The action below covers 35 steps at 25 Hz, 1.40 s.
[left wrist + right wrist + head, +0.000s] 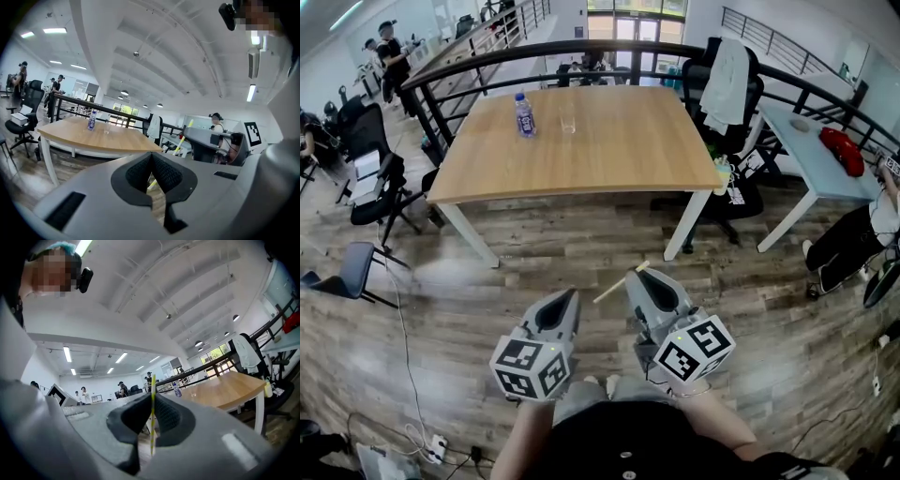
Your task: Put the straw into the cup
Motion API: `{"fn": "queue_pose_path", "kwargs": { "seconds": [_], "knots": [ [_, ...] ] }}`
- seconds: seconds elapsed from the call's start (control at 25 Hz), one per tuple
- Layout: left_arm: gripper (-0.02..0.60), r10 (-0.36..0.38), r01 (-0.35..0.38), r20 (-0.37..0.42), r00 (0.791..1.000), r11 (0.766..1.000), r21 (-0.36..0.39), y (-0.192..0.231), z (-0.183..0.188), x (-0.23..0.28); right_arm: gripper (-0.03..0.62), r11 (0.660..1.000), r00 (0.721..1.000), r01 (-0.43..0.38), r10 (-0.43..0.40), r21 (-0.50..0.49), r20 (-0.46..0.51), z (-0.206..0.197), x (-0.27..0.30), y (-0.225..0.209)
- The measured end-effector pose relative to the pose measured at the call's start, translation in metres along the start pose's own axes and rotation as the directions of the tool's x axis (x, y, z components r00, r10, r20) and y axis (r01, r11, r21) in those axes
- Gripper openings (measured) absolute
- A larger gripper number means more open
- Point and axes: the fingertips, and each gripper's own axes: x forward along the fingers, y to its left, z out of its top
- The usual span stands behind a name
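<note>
A clear glass cup (pixel 568 123) stands on the far side of the wooden table (pixel 609 150), right of a water bottle (pixel 524 114). My right gripper (pixel 634 276) is well short of the table, over the floor, shut on a thin yellow-and-white straw (pixel 617 282) that sticks out to the upper right and lower left of its tips. In the right gripper view the straw (pixel 153 413) runs upright between the closed pads. My left gripper (pixel 571 293) hangs beside it, shut and holding nothing. From the left gripper view the cup (pixel 107 125) looks small and distant.
Office chairs (pixel 370 178) stand left of the table, and one draped with a white garment (pixel 727 80) sits at the back right. A second table (pixel 825 164) is on the right. A black railing (pixel 609 47) runs behind. Cables (pixel 412 412) lie on the wood floor.
</note>
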Motion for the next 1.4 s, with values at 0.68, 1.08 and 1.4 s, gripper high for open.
{"fn": "queue_pose_path", "kwargs": {
  "seconds": [0.68, 1.08, 1.4],
  "knots": [
    [0.017, 0.003, -0.005, -0.025, 1.0, 0.998, -0.065, -0.008, -0.027, 0.037, 0.015, 0.995, 0.994, -0.083, 0.086, 0.046, -0.065, -0.023, -0.003, -0.034],
    [0.017, -0.009, 0.007, -0.019, 1.0, 0.993, -0.115, 0.068, 0.0, 0.096, 0.015, 0.999, 0.995, -0.03, 0.033, 0.029, -0.089, -0.032, 0.088, -0.075],
    [0.017, -0.059, 0.06, 0.013, 0.998, 0.992, -0.106, 0.16, 0.054, 0.147, 0.015, 0.999, 0.995, -0.038, 0.038, -0.001, -0.093, -0.038, 0.203, -0.08]
  ]
}}
